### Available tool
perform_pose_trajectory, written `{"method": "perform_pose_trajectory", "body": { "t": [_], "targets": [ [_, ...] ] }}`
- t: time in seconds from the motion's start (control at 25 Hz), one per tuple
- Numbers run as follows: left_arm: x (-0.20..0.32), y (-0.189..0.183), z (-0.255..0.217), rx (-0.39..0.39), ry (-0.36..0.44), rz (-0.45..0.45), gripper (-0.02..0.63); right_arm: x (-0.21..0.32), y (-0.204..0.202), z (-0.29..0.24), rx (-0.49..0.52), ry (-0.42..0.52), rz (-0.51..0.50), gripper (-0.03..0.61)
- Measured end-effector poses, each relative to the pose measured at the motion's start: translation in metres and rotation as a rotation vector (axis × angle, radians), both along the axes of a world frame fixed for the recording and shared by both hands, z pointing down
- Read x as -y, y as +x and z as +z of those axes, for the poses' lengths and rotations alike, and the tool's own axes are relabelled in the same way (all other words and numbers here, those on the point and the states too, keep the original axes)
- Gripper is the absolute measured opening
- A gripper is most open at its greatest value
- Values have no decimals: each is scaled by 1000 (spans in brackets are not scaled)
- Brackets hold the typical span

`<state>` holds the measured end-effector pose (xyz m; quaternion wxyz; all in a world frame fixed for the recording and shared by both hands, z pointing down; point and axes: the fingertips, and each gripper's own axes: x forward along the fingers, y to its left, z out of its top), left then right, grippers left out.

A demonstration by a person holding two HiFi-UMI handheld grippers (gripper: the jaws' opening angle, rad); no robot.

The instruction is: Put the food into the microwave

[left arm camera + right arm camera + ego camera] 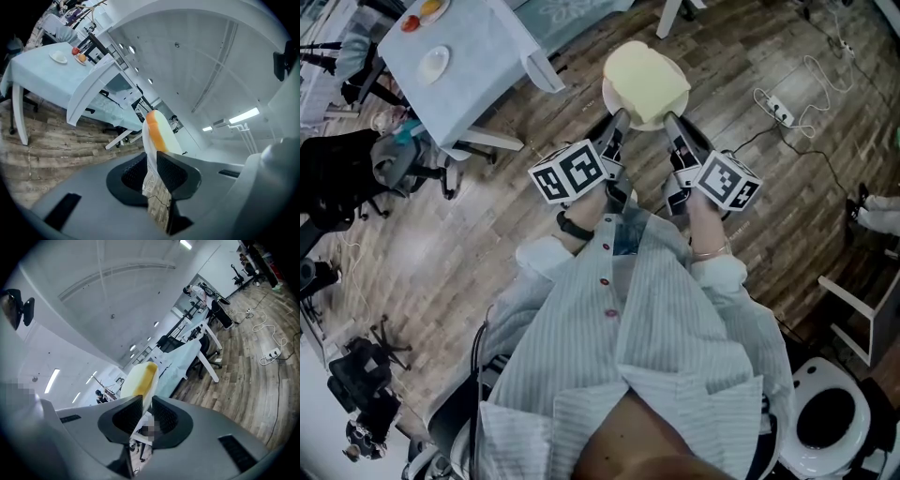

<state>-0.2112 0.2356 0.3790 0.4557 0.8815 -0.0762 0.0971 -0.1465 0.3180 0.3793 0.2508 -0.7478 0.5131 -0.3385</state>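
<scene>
Wooden floor [441, 234]; a table [478, 47] stands left of the carried plate [609, 97].

Floored throughout in grey-brown wood-look planks [441, 244], with a white power strip [780, 111] lying loose toward the far right. Furnished at the upper left with a white-legged table [478, 47] under a pale blue cloth, a small white dish [435, 64] resting on top, dark office chairs [337, 178] crowded just beside it. Lit from a high white ceiling [197, 56] by long bright strip lights [243, 115].
</scene>
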Motion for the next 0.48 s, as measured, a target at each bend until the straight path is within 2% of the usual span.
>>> {"method": "perform_pose_trajectory", "body": {
  "t": [0.48],
  "targets": [
    [-22,12,0,-5,19,-15,60,-20,12,3,-3,12,-25,78]
  ]
}}
